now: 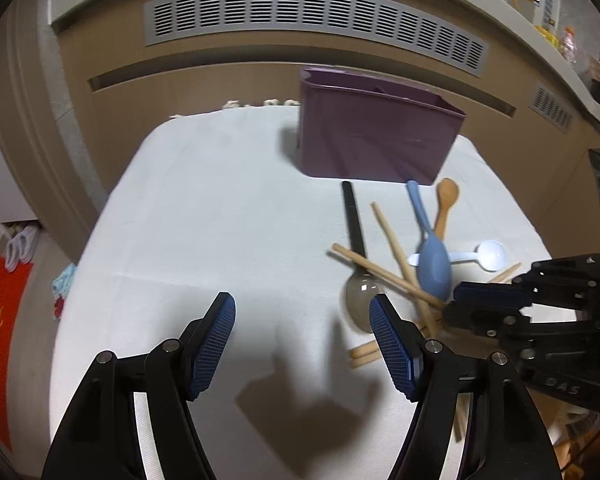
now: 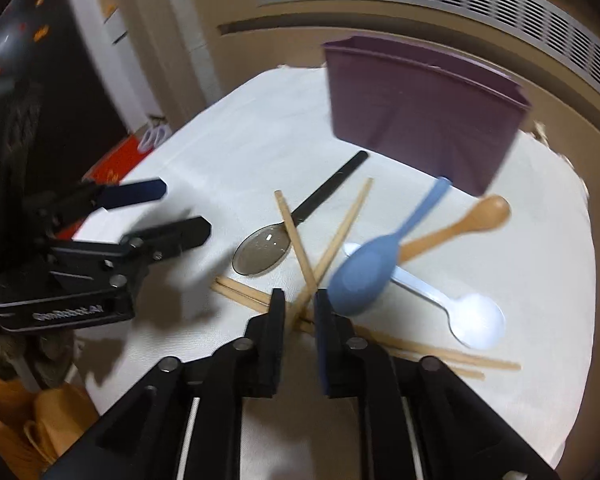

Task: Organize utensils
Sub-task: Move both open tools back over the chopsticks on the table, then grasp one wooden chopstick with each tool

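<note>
Utensils lie heaped on a white cloth [image 1: 204, 216] just in front of the purple caddy [image 1: 374, 136], which stands upright at the far side. Nearest the caddy's front wall are the handle ends of a black-handled metal spoon [image 2: 284, 232] and a blue spoon [image 2: 370, 268], with a wooden spoon [image 2: 466, 222] beside them. Farther from the caddy lie a white plastic spoon [image 2: 464, 318] and crossed wooden chopsticks [image 2: 294, 240].

The right gripper [image 2: 299, 300] has its jaws narrowed to a slim gap around the chopsticks where they cross; whether the pads press on them is unclear. The left gripper [image 1: 302, 312] hovers wide apart over bare cloth, left of the heap, holding nothing. Its side reads "GenRobot.AI", blurred; the right gripper's body shows "DAS".
</note>
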A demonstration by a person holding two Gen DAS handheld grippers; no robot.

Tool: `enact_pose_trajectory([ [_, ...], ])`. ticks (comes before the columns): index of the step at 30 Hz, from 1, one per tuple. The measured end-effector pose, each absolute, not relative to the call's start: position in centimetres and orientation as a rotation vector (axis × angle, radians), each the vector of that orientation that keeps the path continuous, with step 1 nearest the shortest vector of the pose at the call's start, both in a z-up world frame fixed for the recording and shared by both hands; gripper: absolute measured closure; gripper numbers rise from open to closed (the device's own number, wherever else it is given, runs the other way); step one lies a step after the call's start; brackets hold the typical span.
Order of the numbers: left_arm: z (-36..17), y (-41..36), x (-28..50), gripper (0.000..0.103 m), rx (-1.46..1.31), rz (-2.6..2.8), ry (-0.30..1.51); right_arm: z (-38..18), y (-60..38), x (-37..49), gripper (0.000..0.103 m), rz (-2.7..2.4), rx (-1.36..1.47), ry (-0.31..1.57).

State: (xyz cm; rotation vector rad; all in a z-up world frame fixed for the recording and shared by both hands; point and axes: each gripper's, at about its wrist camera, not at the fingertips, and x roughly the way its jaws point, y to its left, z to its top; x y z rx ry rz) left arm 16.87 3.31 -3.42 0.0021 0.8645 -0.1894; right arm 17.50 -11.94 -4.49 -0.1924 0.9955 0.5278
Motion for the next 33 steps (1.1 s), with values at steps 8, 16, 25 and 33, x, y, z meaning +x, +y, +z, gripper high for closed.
enact_pose_trajectory([
  [8,-3.1,2.9,16.1,0.033,0.023,-0.197,0.862,-6.7,-12.0,19.5,0.090,0.540,-0.162,1.089],
  [16,-3.2,0.3,15.9,0.033,0.062,-0.252,0.882,-4.2,-16.6,18.1,0.097,0.498,-0.032,1.016],
  [25,-4.5,-4.0,16.4,0.047,0.023,-0.417,0.989,-3.3,-22.7,17.5,0.097,0.316,0.019,0.936],
  [33,-6.3,-5.0,19.1,0.065,-0.042,-0.324,1.104,-4.9,-23.7,16.1,0.097,0.285,0.008,0.921],
])
